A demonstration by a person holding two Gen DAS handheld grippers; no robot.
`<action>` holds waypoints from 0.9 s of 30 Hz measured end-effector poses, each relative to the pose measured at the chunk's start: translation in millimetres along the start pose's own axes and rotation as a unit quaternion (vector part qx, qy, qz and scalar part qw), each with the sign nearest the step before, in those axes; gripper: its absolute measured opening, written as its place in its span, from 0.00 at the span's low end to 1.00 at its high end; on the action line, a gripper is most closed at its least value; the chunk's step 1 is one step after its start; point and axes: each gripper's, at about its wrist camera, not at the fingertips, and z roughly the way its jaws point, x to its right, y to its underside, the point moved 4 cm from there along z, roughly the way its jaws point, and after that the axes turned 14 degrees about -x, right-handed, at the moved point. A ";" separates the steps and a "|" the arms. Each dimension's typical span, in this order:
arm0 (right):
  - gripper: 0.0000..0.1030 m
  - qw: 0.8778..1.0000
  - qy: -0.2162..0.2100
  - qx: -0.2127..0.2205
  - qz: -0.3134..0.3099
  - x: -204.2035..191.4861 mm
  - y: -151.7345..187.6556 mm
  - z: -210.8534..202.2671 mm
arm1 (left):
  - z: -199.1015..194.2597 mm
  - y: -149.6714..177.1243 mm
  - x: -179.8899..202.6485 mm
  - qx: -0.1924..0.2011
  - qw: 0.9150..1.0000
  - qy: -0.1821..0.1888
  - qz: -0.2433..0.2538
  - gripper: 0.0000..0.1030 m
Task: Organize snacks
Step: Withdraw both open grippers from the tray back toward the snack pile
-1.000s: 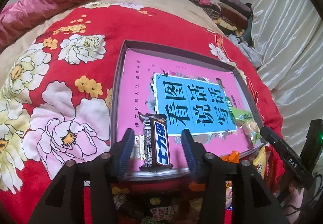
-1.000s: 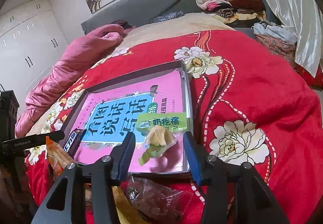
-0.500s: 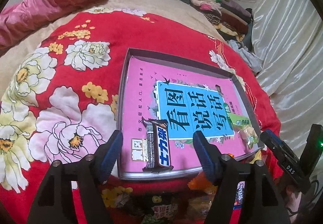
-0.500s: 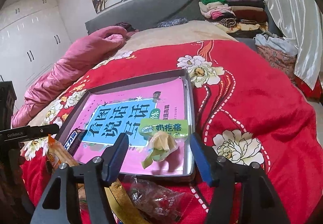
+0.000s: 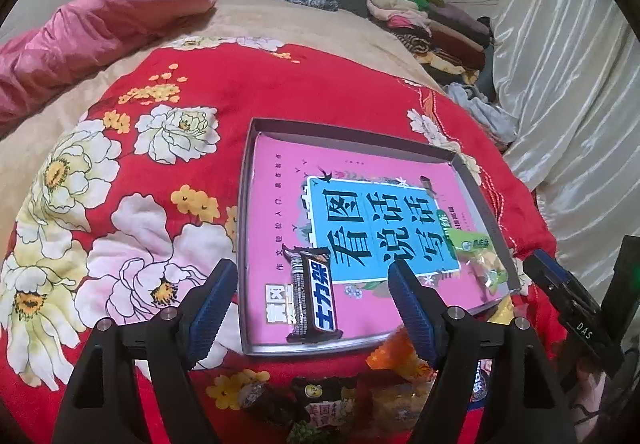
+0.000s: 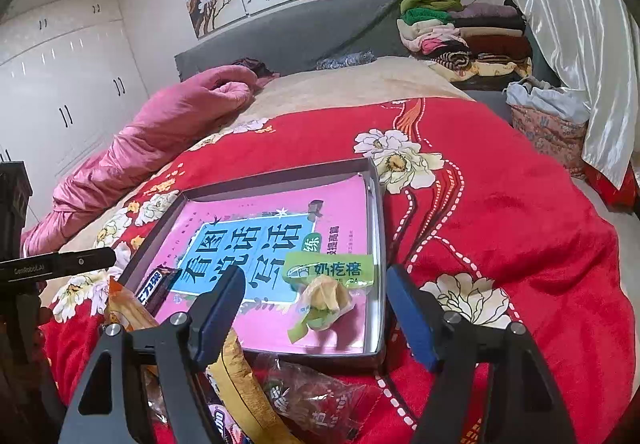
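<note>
A grey tray (image 5: 245, 211) with a pink book (image 5: 280, 203) inside lies on the red flowered blanket. A dark chocolate bar (image 5: 313, 298) rests flat at the tray's near left. My left gripper (image 5: 312, 270) hovers just in front of the bar, its jaws opening and clear of it on both sides. In the right wrist view a green snack packet (image 6: 328, 284) lies at the near right of the tray (image 6: 378, 236). My right gripper (image 6: 316, 278) stands before the packet, jaws opening, pads not touching it.
Several loose snack packets (image 5: 328, 404) lie on the blanket in front of the tray, among them a clear red one (image 6: 316, 396) and an orange one (image 6: 128, 308). A pink quilt (image 6: 160, 135) lies far left. Folded clothes (image 6: 460, 31) are stacked at the back right.
Both grippers' jaws have spread wider and drawn back a little from the tray. The chocolate bar and the green packet stay lying where they were.
</note>
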 end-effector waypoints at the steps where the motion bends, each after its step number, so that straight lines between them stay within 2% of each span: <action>1: 0.72 1.000 0.000 0.003 0.000 -0.1 -0.1 -1.6 | -1.2 0.4 0.6 0.000 1.000 0.001 0.002 0.77; 19: 0.79 0.998 -0.016 0.047 -0.024 -10.2 -1.5 -30.2 | -21.7 8.3 3.4 0.012 1.000 0.019 -0.001 0.77; 27: 0.80 0.998 -0.014 0.049 -0.037 -17.6 3.5 -38.5 | -36.6 11.3 9.3 0.022 0.999 0.029 0.007 0.77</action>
